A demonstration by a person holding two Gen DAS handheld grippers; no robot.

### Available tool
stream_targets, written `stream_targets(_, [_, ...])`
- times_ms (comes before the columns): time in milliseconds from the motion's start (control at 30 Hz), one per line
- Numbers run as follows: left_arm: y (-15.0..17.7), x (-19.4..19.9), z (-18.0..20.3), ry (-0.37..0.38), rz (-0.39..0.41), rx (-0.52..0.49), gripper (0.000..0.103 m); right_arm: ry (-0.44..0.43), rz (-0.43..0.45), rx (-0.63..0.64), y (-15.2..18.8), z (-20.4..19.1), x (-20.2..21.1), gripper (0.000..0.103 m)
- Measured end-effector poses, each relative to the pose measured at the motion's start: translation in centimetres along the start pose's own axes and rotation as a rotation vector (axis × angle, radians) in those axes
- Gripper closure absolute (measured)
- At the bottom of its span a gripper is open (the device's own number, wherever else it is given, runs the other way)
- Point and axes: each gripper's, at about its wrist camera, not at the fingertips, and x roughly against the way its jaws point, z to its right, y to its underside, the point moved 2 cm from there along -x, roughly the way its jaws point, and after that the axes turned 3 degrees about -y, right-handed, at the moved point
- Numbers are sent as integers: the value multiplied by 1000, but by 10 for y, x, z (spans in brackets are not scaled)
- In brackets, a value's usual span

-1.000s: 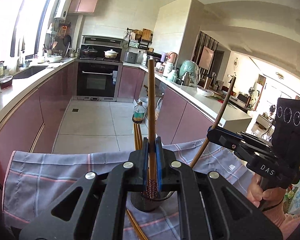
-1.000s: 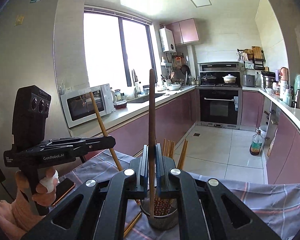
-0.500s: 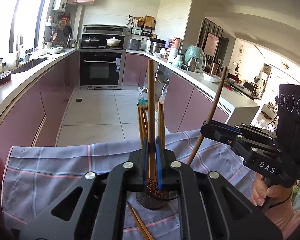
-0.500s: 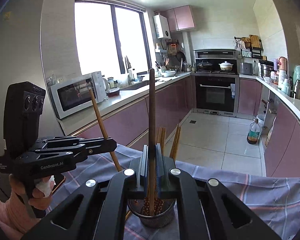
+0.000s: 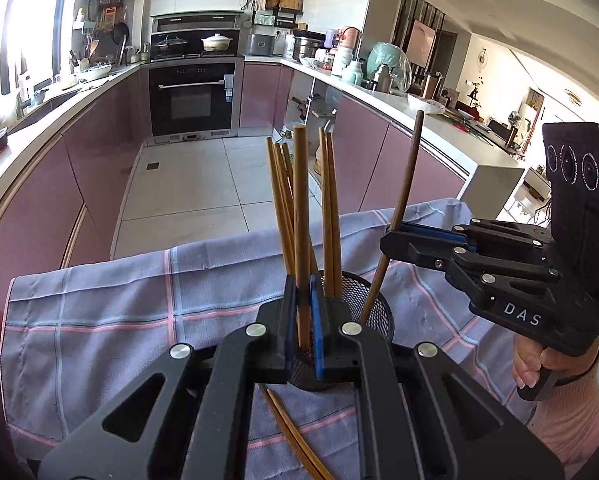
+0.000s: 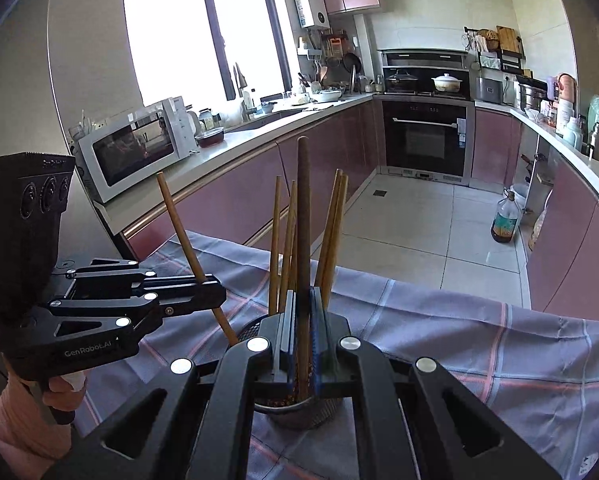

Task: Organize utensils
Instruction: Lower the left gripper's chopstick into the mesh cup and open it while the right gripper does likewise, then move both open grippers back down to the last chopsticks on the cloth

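Note:
A black mesh holder (image 5: 365, 300) stands on the checked cloth (image 5: 119, 300) with several light wooden chopsticks (image 5: 331, 208) upright in it. My left gripper (image 5: 302, 304) is shut on a light chopstick (image 5: 300, 208) held upright, its lower end inside the holder. From the right, my right gripper (image 5: 395, 240) is shut on a darker chopstick (image 5: 407, 184) that slants down into the holder. In the right wrist view, that right gripper (image 6: 302, 320) clamps the dark chopstick (image 6: 302, 208) over the holder (image 6: 299, 412). The left gripper (image 6: 215, 292) comes in from the left with its chopstick (image 6: 179, 224).
Two loose chopsticks (image 5: 295, 436) lie on the cloth in front of the holder. The cloth's far edge (image 6: 459, 312) drops to a tiled floor with an oil bottle (image 6: 505, 220). A microwave (image 6: 135, 144) sits on the left counter. A hand (image 5: 539, 364) grips the right handle.
Both grippers have sunk toward the holder and tilted further down. The two held chopsticks now reach deeper into it, and more of the standing chopsticks show.

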Motion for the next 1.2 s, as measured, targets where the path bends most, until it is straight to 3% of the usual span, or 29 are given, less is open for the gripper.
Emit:
stream_targets(400, [6, -20, -16, -24, -7, 43, 91, 6, 0, -44, 2, 5, -6, 95])
stream_targets(667, [22, -5, -20, -69, 44, 56, 81, -18, 18, -39, 10, 0, 2, 83])
stream_targets(800, [32, 6, -14, -117, 77, 29, 72, -30, 31, -37, 16, -7, 9, 66])
stream_targets(1200, [76, 31, -8, -192, 88, 14, 57, -96, 20, -10, 50, -36, 24, 62])
